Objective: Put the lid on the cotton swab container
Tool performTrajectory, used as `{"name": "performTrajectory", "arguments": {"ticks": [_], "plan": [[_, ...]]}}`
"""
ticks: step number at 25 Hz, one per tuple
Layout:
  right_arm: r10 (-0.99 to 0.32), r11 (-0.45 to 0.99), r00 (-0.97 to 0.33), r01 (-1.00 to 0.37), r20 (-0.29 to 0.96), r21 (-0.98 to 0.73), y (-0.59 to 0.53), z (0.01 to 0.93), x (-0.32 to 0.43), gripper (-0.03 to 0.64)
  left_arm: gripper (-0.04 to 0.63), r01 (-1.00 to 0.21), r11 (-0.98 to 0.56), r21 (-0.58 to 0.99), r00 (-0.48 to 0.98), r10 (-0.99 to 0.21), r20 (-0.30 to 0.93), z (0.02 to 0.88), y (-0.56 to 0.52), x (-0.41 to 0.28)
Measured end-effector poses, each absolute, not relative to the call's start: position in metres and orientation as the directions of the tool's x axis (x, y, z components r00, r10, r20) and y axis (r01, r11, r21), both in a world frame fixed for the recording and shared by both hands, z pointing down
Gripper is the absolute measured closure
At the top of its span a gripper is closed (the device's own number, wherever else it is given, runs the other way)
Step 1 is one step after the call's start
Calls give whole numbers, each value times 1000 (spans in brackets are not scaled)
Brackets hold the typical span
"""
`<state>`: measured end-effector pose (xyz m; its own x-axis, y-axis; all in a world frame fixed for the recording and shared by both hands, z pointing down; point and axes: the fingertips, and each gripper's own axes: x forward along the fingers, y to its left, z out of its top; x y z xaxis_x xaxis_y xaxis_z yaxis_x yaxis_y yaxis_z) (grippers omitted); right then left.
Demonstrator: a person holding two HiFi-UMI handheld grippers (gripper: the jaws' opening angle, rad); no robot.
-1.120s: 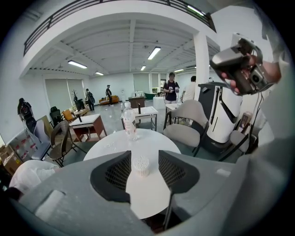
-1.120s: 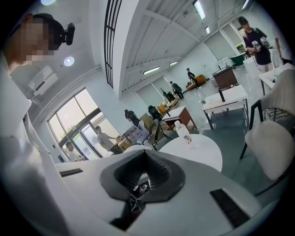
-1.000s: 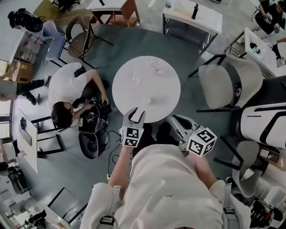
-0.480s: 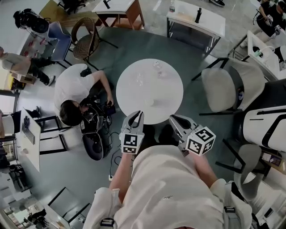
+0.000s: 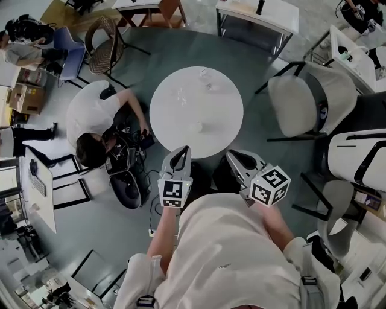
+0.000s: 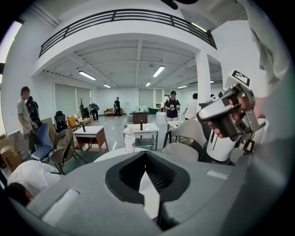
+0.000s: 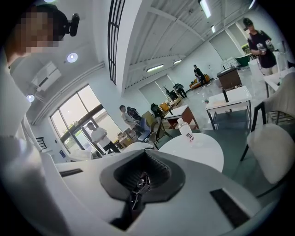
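A round white table (image 5: 223, 114) stands in front of me. On it are a few small clear things (image 5: 181, 95) (image 5: 196, 128), too small to tell container from lid, and a water bottle (image 6: 129, 140) at the far side. Both grippers hang short of the table's near edge, above the floor. My left gripper (image 5: 180, 154) has just been closing and its jaws are now shut, with nothing held that I can see. My right gripper (image 5: 237, 160) is shut too, with nothing clearly between its jaws. It also shows in the left gripper view, right gripper (image 6: 203, 116) held level in a hand.
A person (image 5: 90, 121) crouches on the floor left of the table among cables and gear. Padded chairs (image 5: 313, 102) stand to the right, a wicker chair (image 5: 105, 45) at the back left, and other tables (image 5: 259, 15) behind. People stand further off.
The left gripper's jaws, forked open a second ago, have come together and the gripper has lifted a little. The right gripper has kept still.
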<state>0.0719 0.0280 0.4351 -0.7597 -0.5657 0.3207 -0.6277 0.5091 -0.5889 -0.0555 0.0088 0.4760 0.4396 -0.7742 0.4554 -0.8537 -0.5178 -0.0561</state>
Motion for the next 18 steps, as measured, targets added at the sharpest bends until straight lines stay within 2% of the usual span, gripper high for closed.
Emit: {"name": "performTrajectory", "arguments": {"ticks": [6,12,18], "plan": [[-607,499,-722,-671,331,-549,37,428,66,609,584,-825,-563,-56,489,-759,429,457,21,-61],[-635,479,-706,-679,315,-556,54,418,40,609,584,-804,-584,-112,490,-757,432,440,42,-96],[-639,481,-684,-712,352,-512,84,414,-2,609,584,-820,-572,-28,511,-753,414,434,82,-145]]}}
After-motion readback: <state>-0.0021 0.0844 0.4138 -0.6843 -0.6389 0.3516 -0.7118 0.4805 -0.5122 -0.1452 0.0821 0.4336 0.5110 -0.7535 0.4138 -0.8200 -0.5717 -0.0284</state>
